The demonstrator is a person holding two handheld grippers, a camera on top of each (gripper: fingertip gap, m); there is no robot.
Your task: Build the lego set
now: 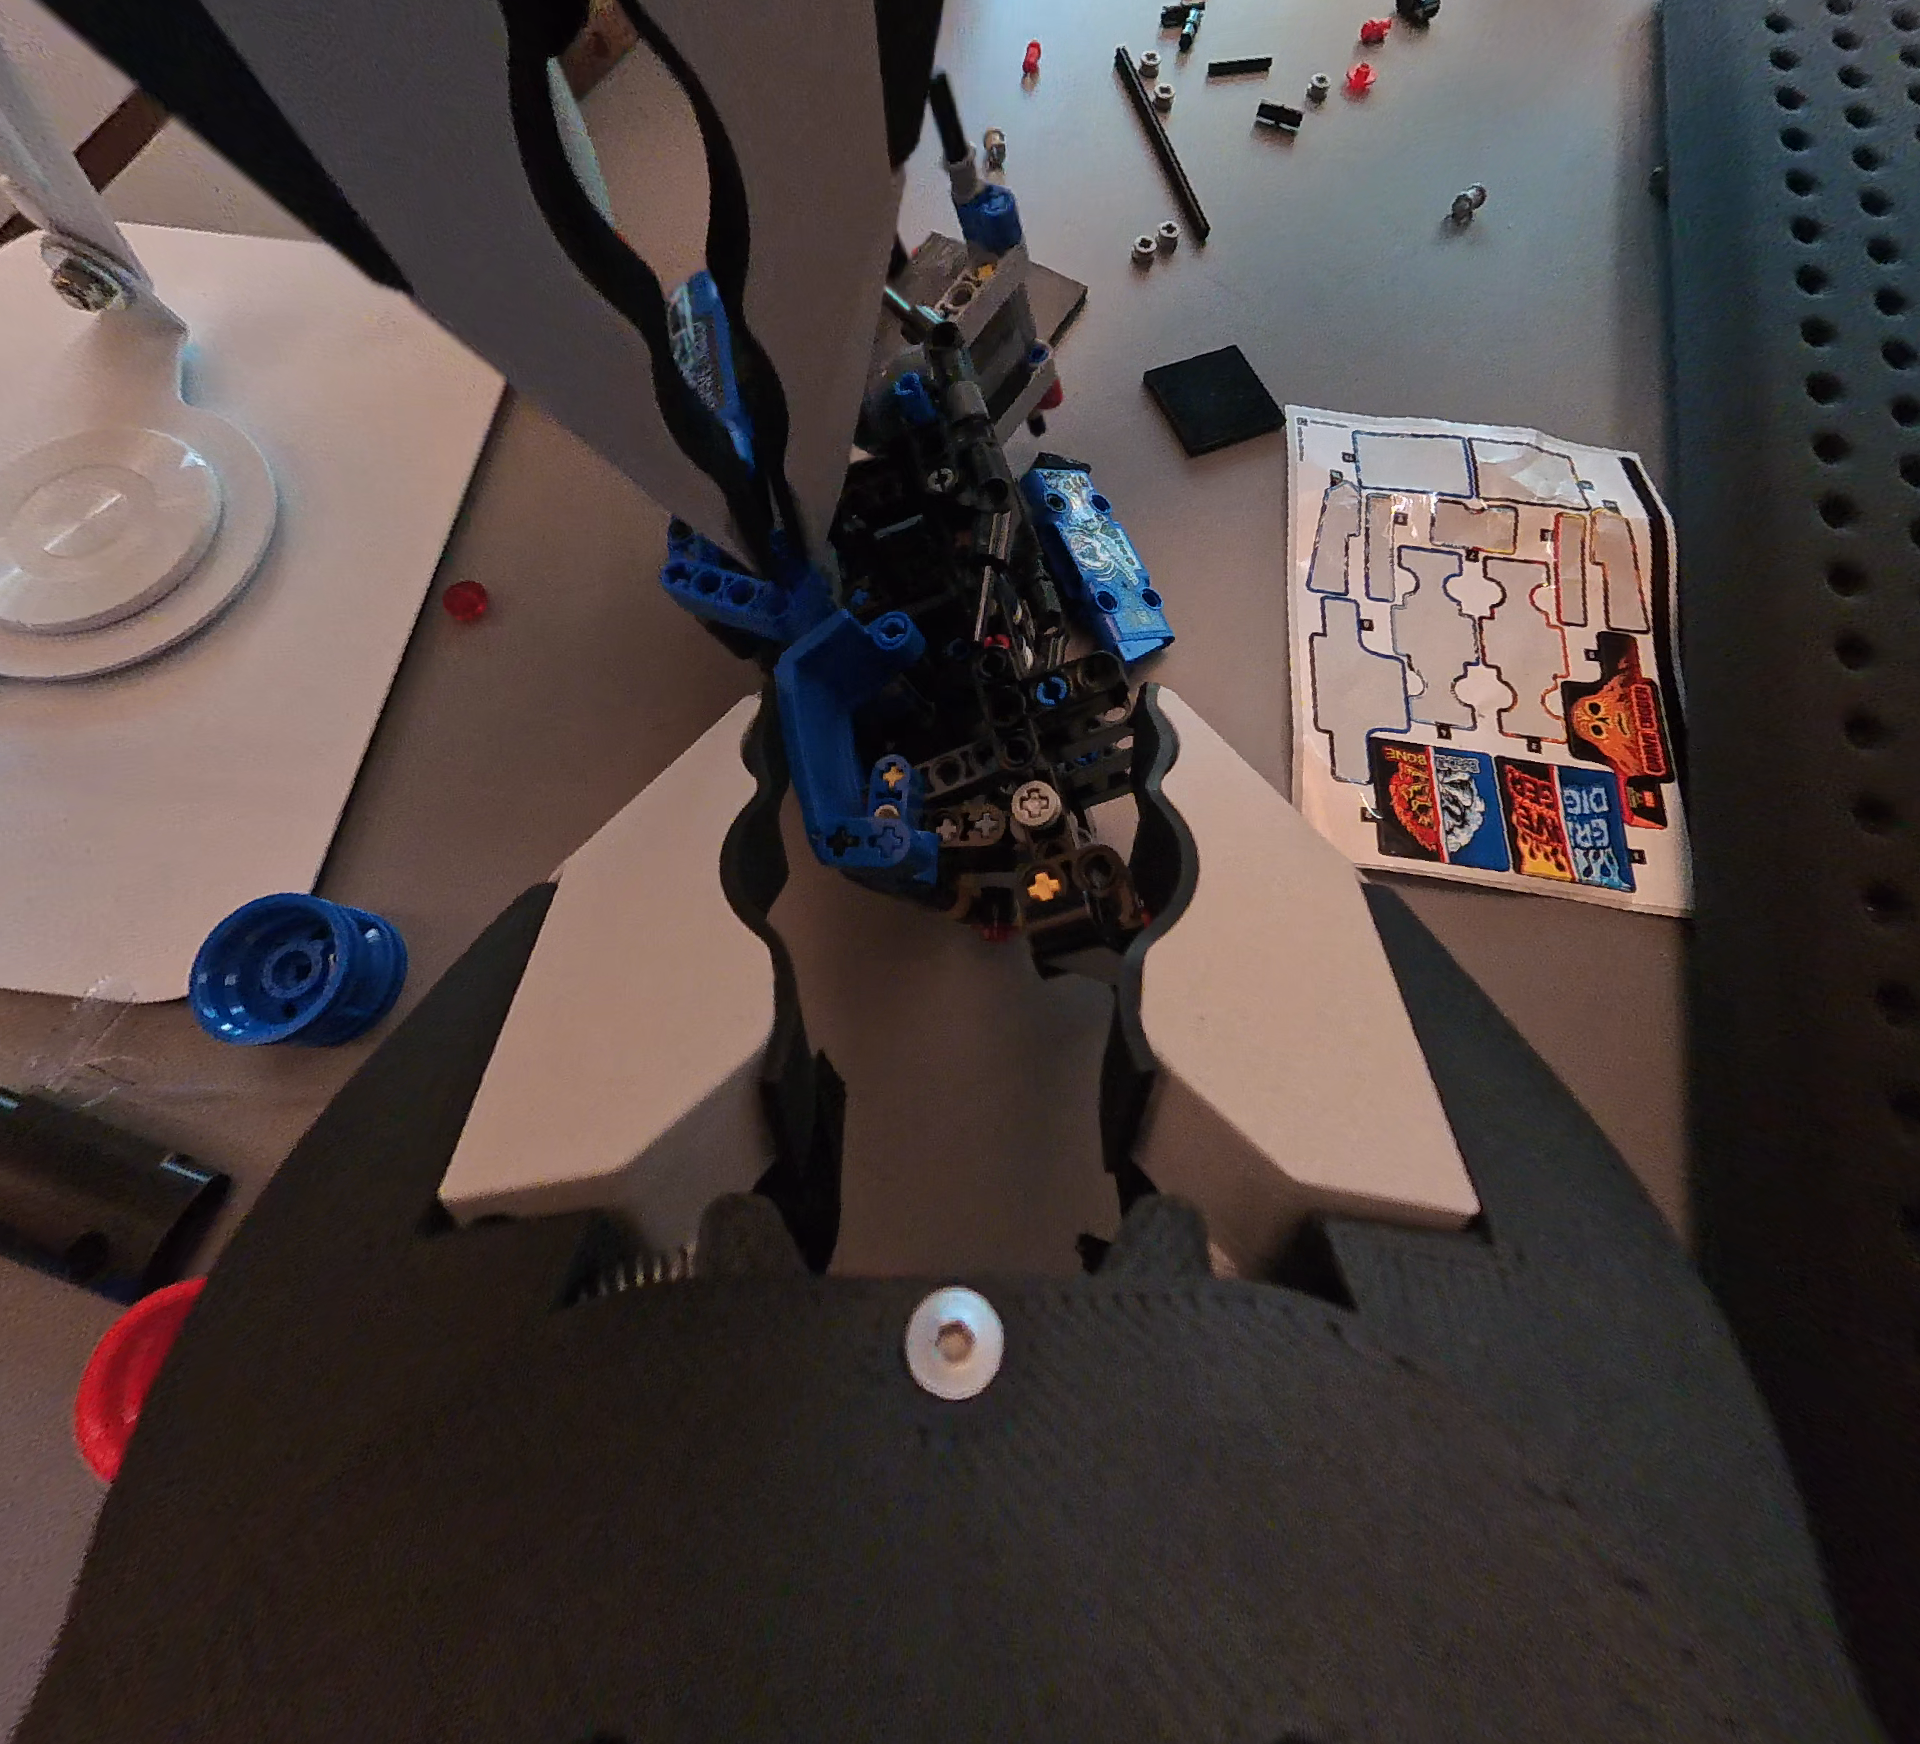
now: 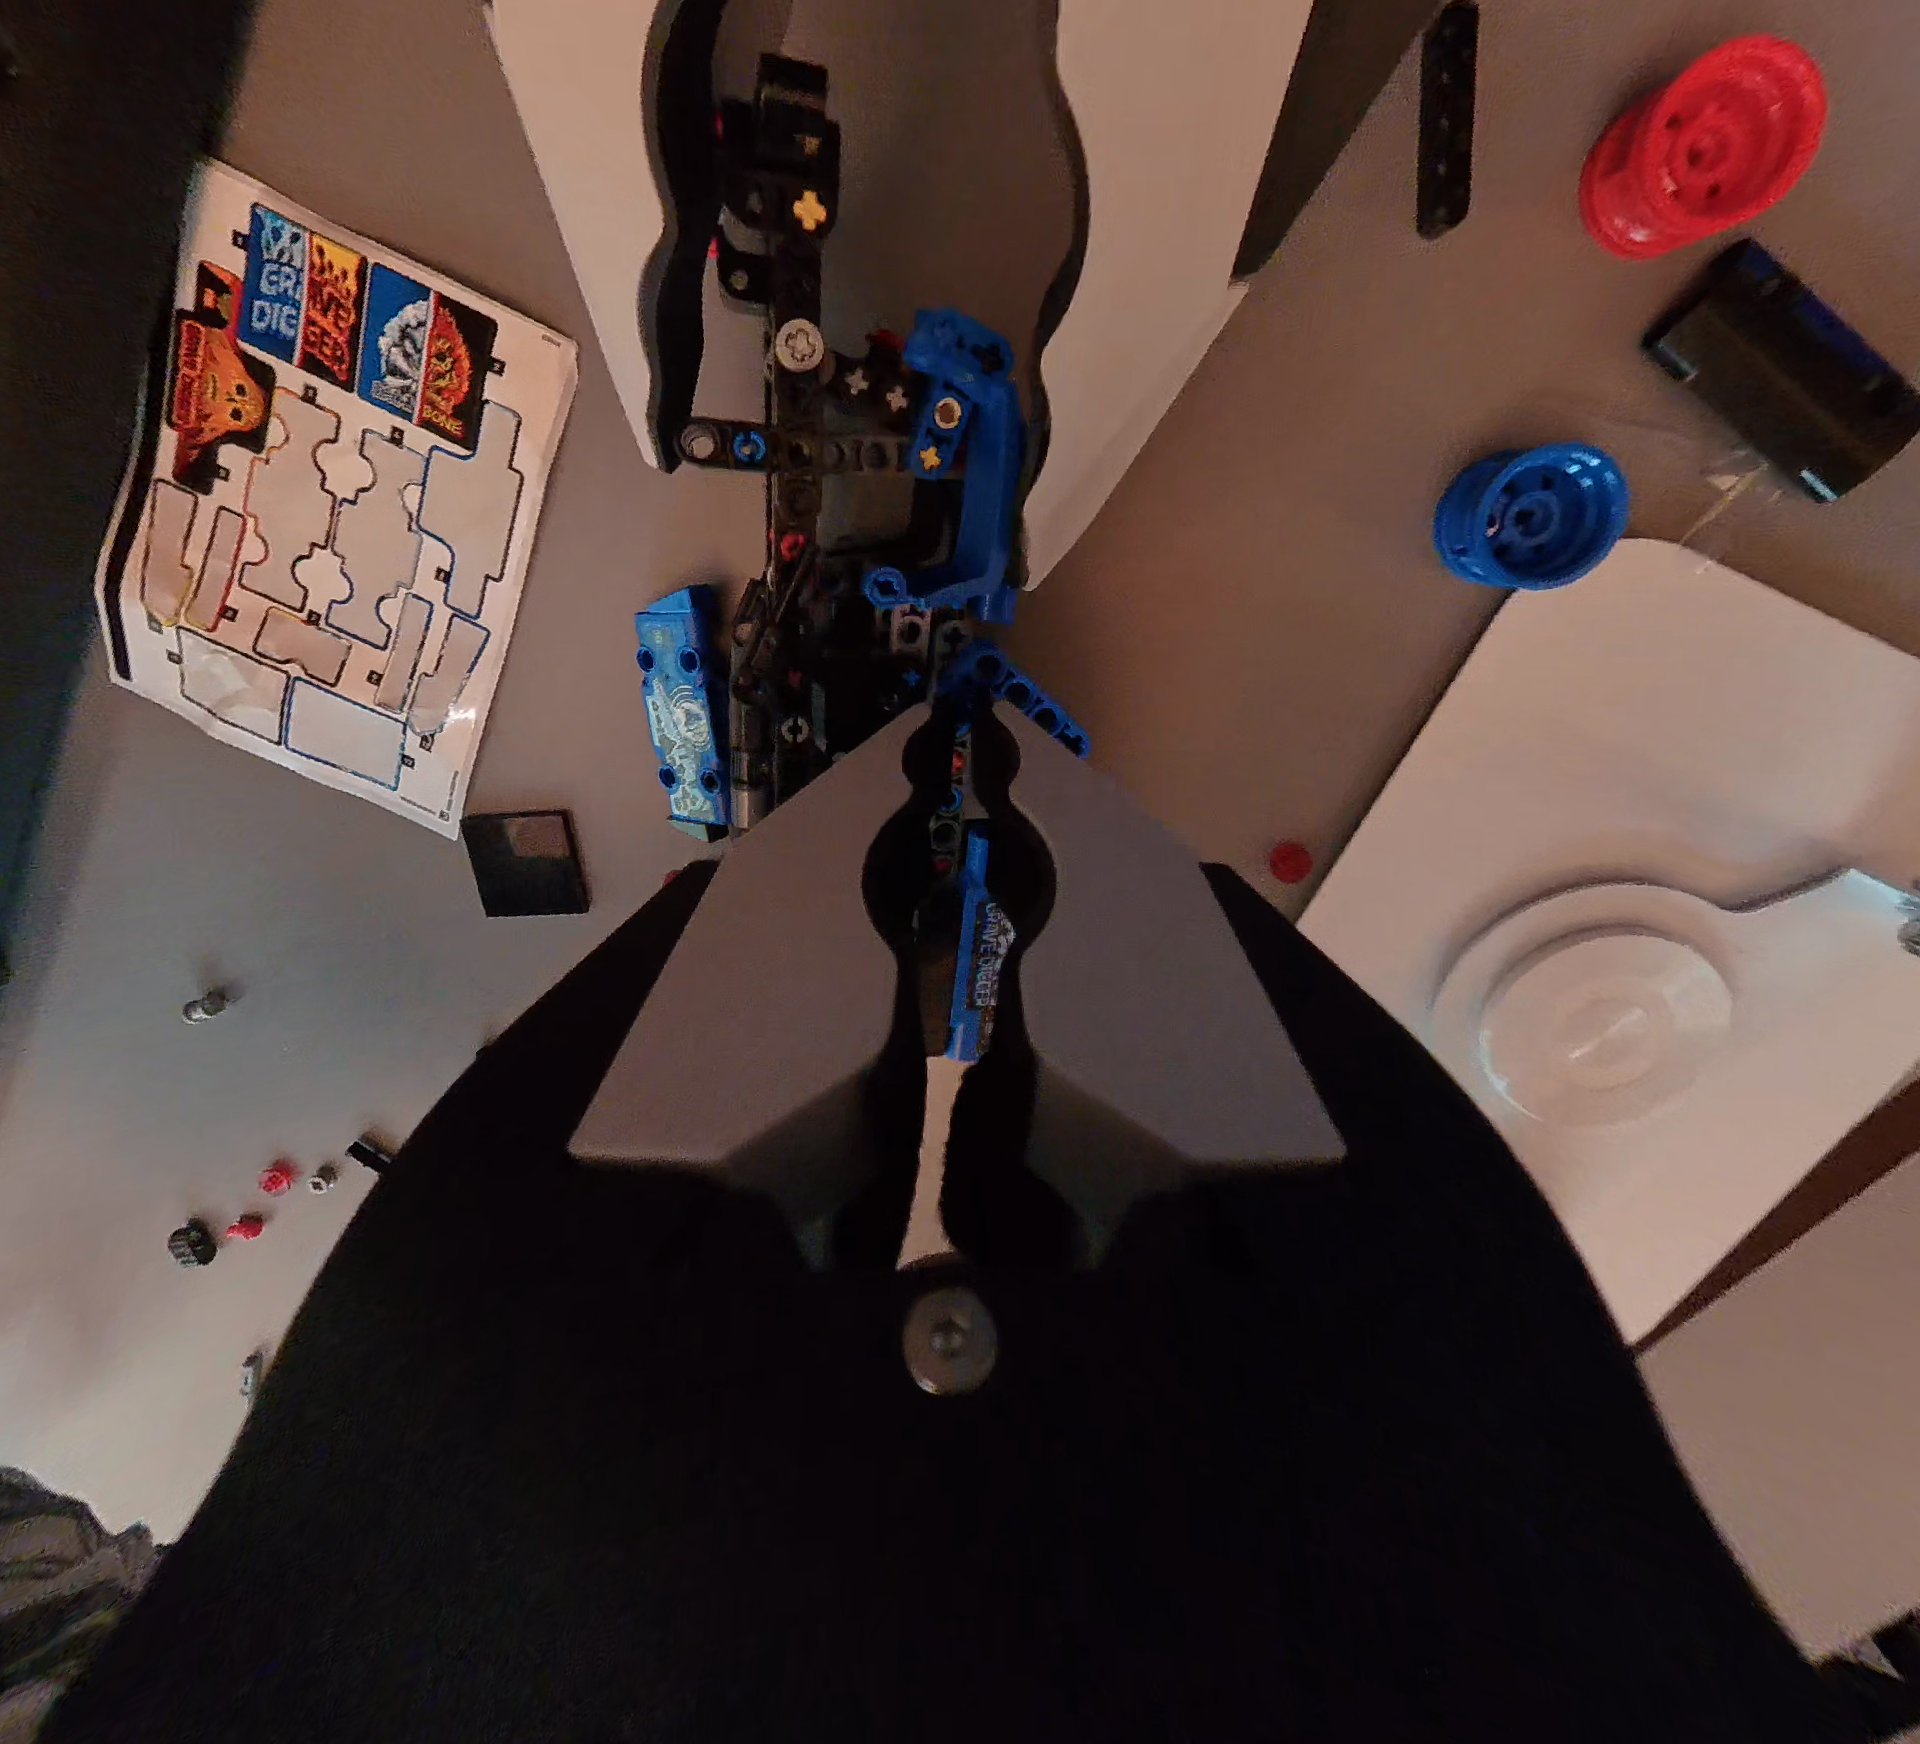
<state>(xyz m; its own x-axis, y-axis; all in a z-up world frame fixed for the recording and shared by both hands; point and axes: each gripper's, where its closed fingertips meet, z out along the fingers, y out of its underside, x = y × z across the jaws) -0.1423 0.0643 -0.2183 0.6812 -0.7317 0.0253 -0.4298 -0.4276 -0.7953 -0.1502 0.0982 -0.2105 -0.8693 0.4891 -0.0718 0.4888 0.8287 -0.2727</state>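
Observation:
A black and blue Technic chassis lies on the grey table. My left gripper is shut on its near end, one finger against the blue frame piece and the other against black beams. My right gripper comes in from the top, shut on a blue stickered panel at the chassis's left side. In the right wrist view the right gripper holds this panel edge-on, and the left gripper clamps the chassis from above. A matching blue panel sits on the opposite side.
A sticker sheet and a black tile lie right of the model. Several small loose parts are scattered beyond. A blue wheel, a red wheel and a red stud lie left. A white stand base is at far left. Tip to tip, the grippers are about 4 cm apart. My left tips are roughly 11 cm from the blue wheel. The right camera catches it too, in the right wrist view.

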